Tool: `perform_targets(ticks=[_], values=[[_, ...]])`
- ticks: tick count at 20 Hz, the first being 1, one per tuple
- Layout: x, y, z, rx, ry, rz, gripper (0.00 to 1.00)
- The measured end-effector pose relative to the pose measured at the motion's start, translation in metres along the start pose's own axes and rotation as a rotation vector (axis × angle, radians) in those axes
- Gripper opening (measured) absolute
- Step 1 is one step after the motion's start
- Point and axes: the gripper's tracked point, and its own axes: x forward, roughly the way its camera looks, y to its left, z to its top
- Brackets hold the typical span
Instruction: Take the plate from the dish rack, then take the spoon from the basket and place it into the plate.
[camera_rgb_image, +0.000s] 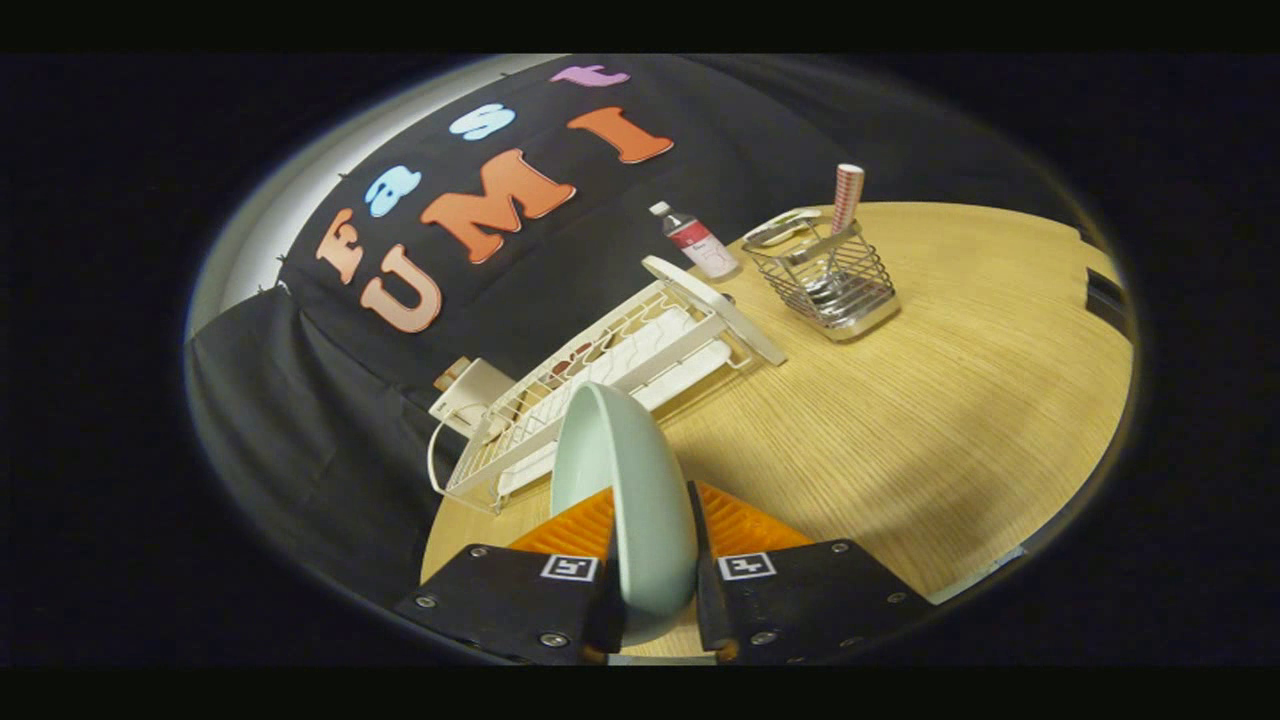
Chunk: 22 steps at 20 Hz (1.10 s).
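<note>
— What is going on at the worktop (900, 400) right now?

— The gripper (655, 585) is clamping the plate (625, 480) edge-on, a finger pressing on each face, and holding it clear of the rack (600, 370). The plate is standing upright between the fingers, its rim pointing toward the rack just beyond it.

— So the first step is being wrapped up?

— That is how I am reading it. The plate is out of the rack and hanging above the worktop, not yet resting on it. A white lid-like piece is leaning at the rack's far end.

— And the spoon?

— It is waiting in the wire basket (825, 275), well beyond the fingers, past the rack's far end. A striped handle (847, 197) is sticking up out of it, which I am taking for the spoon, though the bowl end is hidden. A small bottle (697, 240) is standing between rack and basket.

— What is the next move asking for?

— Turning the plate flat and setting it down on open wood, I would say, then letting go before reaching for the basket. Lowering it tilted is risking a roll or a clatter.
</note>
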Motion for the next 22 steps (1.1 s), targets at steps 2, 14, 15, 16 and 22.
perform_targets(ticks=[2, 14, 15, 16, 22], values=[[0.004, -0.010, -0.009, -0.030, 0.032, -0.025, 0.38], [-0.020, -0.063, 0.081, -0.369, -0.192, -0.189, 0.98], [-0.023, -0.068, 0.093, -0.383, -0.215, -0.205, 0.99], [-0.026, -0.071, 0.103, -0.383, -0.236, -0.207, 0.99], [-0.037, -0.104, 0.173, -0.393, -0.368, -0.273, 0.99]])
